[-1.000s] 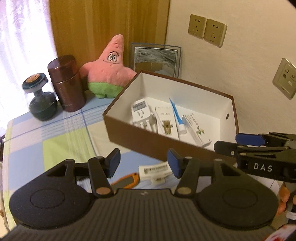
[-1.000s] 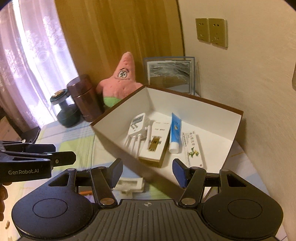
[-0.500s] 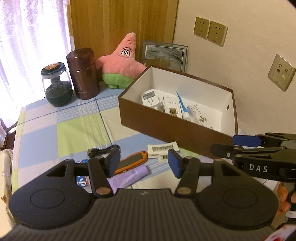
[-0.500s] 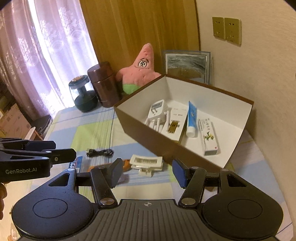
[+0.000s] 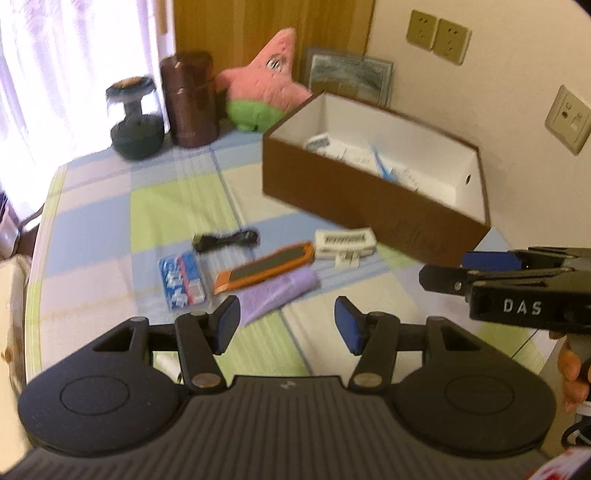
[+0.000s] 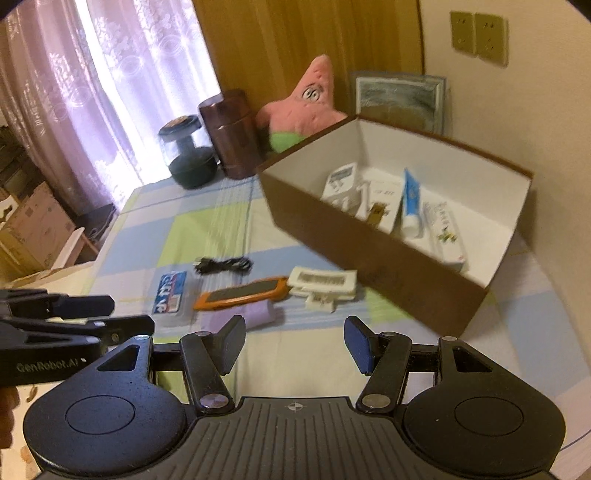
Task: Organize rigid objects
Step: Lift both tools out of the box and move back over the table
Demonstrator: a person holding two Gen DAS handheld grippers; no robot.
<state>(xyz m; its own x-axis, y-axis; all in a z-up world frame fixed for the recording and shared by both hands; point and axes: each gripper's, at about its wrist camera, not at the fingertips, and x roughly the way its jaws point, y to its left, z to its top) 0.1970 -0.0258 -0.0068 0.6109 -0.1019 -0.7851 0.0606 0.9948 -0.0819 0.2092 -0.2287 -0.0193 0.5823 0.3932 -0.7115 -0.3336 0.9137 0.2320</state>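
A brown box [image 5: 369, 192] [image 6: 391, 273] with a white inside holds a white plug, a blue tube and small cartons. In front of it on the checked cloth lie a white clip-like piece [image 5: 345, 242] [image 6: 323, 282], an orange device [image 5: 264, 267] [image 6: 240, 293], a purple roll [image 5: 277, 293] [image 6: 258, 314], a blue packet [image 5: 183, 280] [image 6: 168, 293] and a black cable [image 5: 225, 240] [image 6: 223, 264]. My left gripper [image 5: 286, 323] hangs open above the cloth, nothing between its fingers. My right gripper [image 6: 295, 341] is open too, near the purple roll.
At the back stand a dark dumbbell [image 5: 135, 122], a brown canister [image 5: 190, 99], a pink star plush [image 5: 264, 96] and a framed picture [image 5: 349, 74]. Wall sockets [image 5: 437, 35] sit above. Curtains and cardboard boxes [image 6: 33, 229] are to the left.
Both grippers have drawn back from the box, so the loose items on the cloth have come into view. Both stayed open.
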